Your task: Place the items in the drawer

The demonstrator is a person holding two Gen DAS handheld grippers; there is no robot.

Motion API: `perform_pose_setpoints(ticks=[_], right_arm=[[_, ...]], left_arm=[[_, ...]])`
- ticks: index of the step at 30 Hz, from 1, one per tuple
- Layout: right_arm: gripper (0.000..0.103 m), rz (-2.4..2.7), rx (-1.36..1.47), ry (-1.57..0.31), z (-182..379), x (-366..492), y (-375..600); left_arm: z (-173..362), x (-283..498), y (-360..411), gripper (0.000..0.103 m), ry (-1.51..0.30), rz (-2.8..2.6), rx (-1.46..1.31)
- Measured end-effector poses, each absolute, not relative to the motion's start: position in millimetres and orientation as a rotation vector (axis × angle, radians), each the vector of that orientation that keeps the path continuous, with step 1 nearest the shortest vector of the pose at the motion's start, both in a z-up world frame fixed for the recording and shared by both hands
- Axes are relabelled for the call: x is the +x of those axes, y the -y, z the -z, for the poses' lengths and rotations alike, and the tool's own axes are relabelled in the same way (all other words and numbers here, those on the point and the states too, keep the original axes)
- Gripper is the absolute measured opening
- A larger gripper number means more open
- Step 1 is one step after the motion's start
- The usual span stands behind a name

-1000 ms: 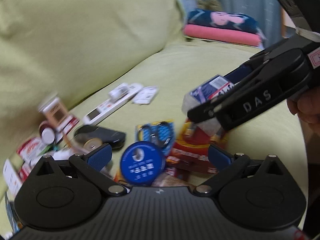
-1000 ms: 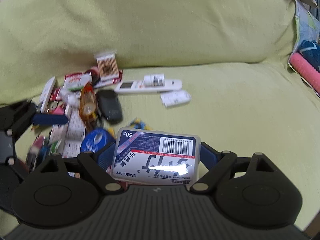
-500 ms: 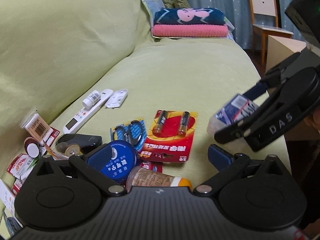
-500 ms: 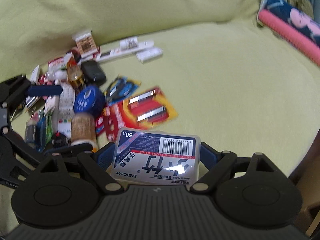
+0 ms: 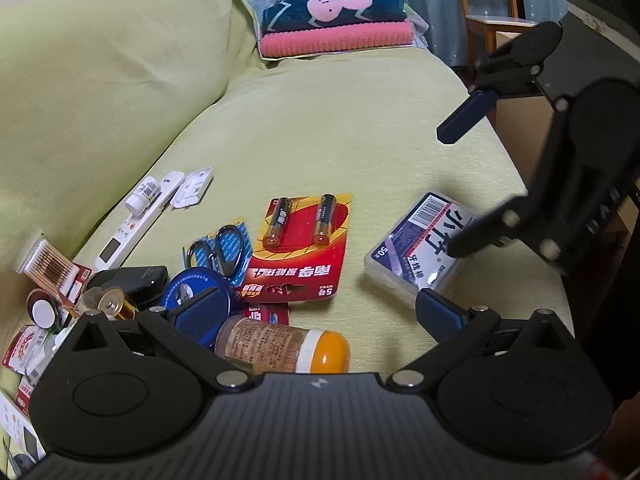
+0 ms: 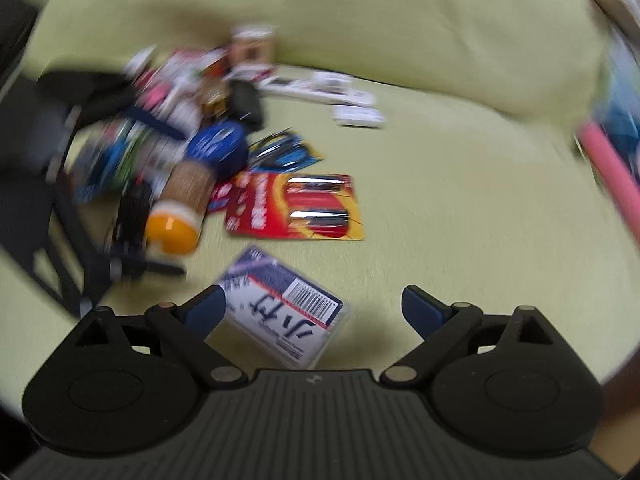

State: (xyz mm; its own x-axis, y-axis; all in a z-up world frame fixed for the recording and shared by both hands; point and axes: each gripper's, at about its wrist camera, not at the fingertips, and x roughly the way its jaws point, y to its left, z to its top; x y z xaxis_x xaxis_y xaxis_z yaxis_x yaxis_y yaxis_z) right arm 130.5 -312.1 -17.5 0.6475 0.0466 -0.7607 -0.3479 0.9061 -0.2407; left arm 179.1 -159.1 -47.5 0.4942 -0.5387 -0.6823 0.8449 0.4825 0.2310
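Left to right across the sofa seat (image 5: 360, 128). At the left end, against the backrest, lies a heap of small items: a cotton-swab box (image 5: 46, 262), a white remote (image 5: 138, 220), a black case (image 5: 132, 280), a round blue tin (image 5: 192, 294) and a toothpick jar (image 5: 280, 344) with an orange cap, on its side at the front edge. The left gripper (image 5: 316, 312) stands released, its jaws wide apart over the tin and jar, holding nothing. Mid-seat lie carded scissors (image 5: 220, 246) and a battery card (image 5: 302, 248), flat and apart from the heap.

Toward the right front edge lies the floss-pick box (image 5: 420, 248), label up, flat on the fabric, touching no other item. The right gripper (image 6: 312, 308) is open above it, its fingers clear of the box's sides; this view is motion-blurred.

Handling, as a judgement: the box looks like thin, rigid clear plastic, light, smooth and somewhat slippery, with loose contents that may rattle. Its two long sides appear to offer the best hold, pads squarely on flat walls; a corner grip would likely twist out. The soft cushion yields, so fingers can press down beside it.

No drawer appears in either view.
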Motion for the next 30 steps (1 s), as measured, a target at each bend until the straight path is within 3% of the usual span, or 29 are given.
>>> perform_pose_setpoints(ticks=[7,16,20,23,30], right_arm=[[0.089,-0.459,-0.642,-0.884,44.8,140.2,296.0],[0.060,-0.240,-0.277,-1.079,44.2,150.0,317.0],[0.058,-0.278,-0.201,-1.105,38.6,133.1,314.9],[0.067,-0.279,-0.276,-1.055,33.2,122.3,308.4],[0.068,-0.240,-0.302,-0.983,34.5,127.8,302.5]], left_arm=[[50.9,178.9,159.4,0.102,-0.584,0.910,0.611],[55.3,182.2,157.6,0.102,-0.598,0.903,0.615],[55.3,181.2,156.9,0.102,-0.599,0.906,0.614],[54.5,180.7,156.0,0.102,-0.597,0.911,0.609],[53.8,179.8,154.3,0.102,-0.602,0.929,0.602]])
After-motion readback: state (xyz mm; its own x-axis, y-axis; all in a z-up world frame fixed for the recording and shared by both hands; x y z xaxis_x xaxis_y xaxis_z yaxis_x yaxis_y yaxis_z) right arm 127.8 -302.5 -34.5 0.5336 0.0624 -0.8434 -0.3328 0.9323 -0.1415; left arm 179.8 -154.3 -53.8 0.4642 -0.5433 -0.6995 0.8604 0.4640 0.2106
